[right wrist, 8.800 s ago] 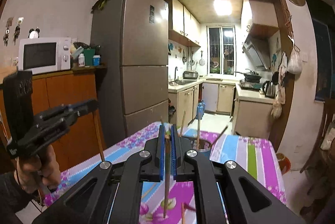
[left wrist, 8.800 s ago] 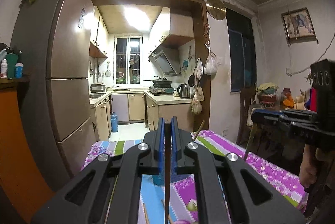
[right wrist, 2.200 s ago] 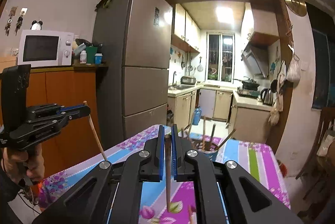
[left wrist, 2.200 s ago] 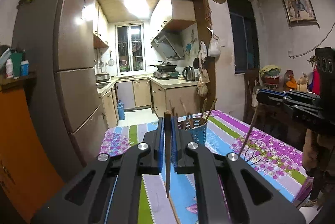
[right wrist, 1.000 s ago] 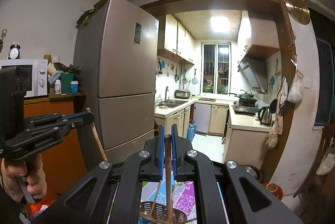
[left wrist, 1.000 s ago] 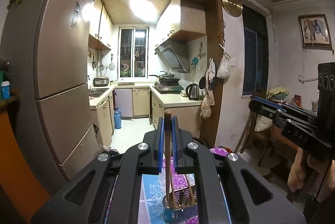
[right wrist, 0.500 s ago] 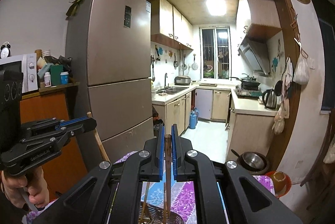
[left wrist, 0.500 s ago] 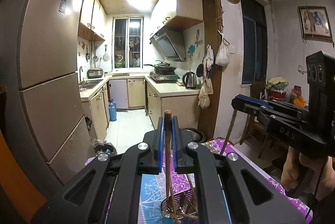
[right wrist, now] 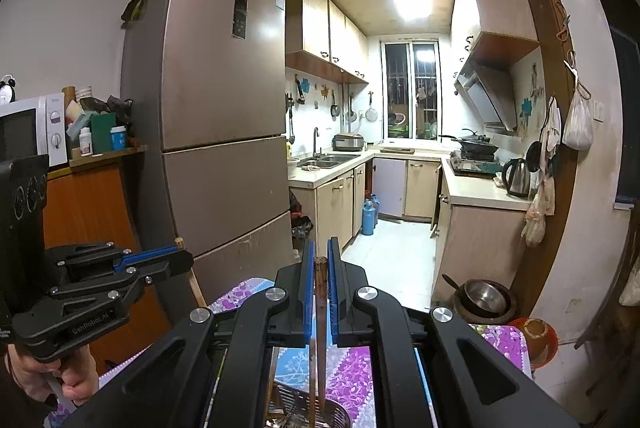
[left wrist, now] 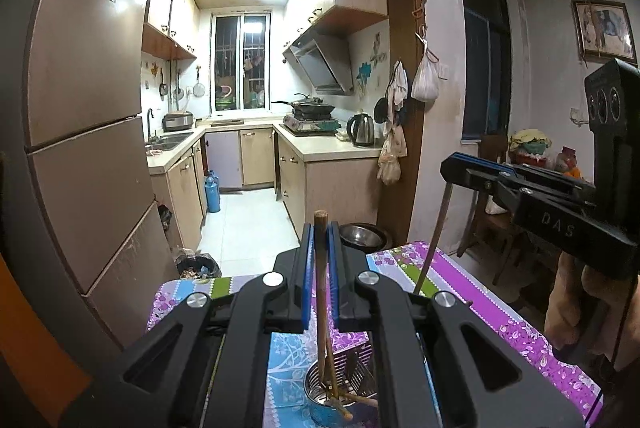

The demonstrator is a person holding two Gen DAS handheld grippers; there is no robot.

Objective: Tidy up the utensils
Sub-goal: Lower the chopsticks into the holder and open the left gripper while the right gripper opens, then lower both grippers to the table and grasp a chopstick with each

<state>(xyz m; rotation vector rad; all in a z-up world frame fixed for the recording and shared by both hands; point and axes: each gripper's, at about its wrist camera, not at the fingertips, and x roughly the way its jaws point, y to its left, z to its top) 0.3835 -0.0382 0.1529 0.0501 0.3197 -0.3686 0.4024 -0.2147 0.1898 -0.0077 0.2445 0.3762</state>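
Note:
My left gripper (left wrist: 320, 232) is shut on a brown chopstick (left wrist: 321, 288) that hangs down into the metal utensil holder (left wrist: 340, 388) on the flowered tablecloth (left wrist: 480, 292); other chopsticks lie inside it. My right gripper (right wrist: 320, 260) is shut on another chopstick (right wrist: 320, 328), whose lower end reaches the holder's rim (right wrist: 308, 412) below. In the left wrist view the right gripper (left wrist: 464, 167) shows at the right with its chopstick (left wrist: 434, 236) slanting down. The left gripper (right wrist: 176, 260) appears at the left of the right wrist view, a hand (right wrist: 52, 376) on its handle.
A tall fridge (right wrist: 224, 115) stands left of the table, with an orange cabinet and microwave (right wrist: 32, 131) beside it. The kitchen doorway lies beyond the table's far edge. Metal bowls (right wrist: 484, 296) sit on the floor by the door frame. A chair (left wrist: 492, 211) stands at the right.
Both grippers have sunk and moved forward over the holder; the chopsticks now reach down into it. The table's far edge and more of the cloth have come into view.

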